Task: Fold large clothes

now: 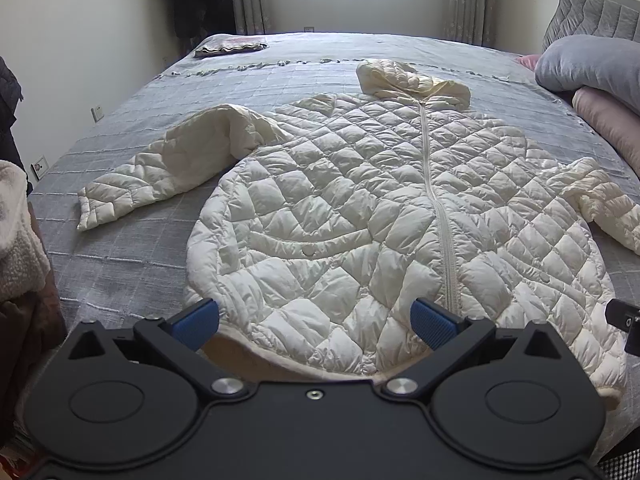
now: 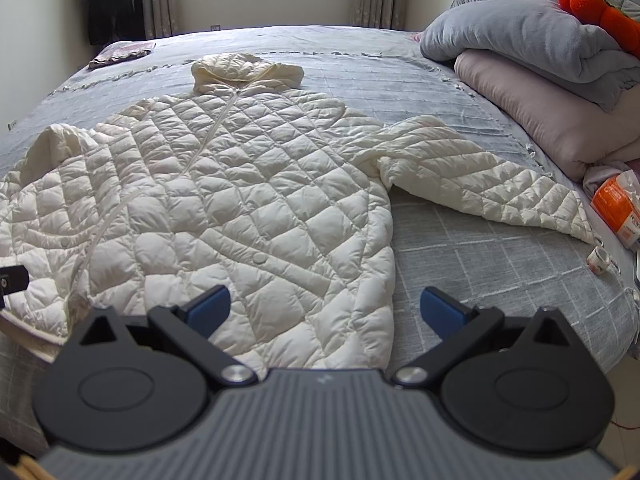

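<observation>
One cream quilted hooded jacket lies zipped and face up across the middle of the bed, hood toward the far edge, its two sleeves spread out to either side. The left claw and right claw both hang spread and empty above the hem. Only the right wrist view shows the orange packet and small white jar by the bed's right edge.

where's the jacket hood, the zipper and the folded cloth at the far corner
jacket hood (image 1: 412, 80), left wrist view, quilted top
zipper (image 1: 434, 184), left wrist view, mid-length
folded cloth (image 1: 230, 46), left wrist view, top face
</observation>
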### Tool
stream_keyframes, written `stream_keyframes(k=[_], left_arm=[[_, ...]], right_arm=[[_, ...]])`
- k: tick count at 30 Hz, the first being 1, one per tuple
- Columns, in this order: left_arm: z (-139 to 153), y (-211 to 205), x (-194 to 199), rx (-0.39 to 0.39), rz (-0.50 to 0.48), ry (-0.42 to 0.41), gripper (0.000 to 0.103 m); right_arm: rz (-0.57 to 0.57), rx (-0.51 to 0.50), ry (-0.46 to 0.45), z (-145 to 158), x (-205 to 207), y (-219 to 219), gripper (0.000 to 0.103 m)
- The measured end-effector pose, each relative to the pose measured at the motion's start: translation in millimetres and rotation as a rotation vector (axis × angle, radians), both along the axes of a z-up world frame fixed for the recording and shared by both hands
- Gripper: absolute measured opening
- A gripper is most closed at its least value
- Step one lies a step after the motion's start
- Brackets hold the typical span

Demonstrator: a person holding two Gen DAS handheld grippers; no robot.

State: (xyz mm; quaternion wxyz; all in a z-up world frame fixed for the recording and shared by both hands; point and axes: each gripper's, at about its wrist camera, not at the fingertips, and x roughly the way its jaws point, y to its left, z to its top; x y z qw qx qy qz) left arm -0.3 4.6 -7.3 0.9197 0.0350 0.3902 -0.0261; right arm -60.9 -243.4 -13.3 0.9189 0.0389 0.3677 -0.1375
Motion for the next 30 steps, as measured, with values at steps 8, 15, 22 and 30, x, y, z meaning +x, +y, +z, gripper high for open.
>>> stream_keyframes(k=[8,15,22,30], left_arm=[[1,4,2,-0.002,0.008,0.000,0.103],[1,6,4,-0.001,0.014,0.000,0.103],[1,8,5,0.000,0.025,-0.001,0.103],[3,15,10,0.008,0.041,-0.012,0.103]], right_arm=[[-0.002,0.000,0.000,0,1,0,0.103],[-0.001,-0.002,0.000,0,1,0,0.103],[-0.003,0.000,0.002,-1,2,0,0.103],[-0.009,-0.005,0.011,-4,4,-5,0.103]])
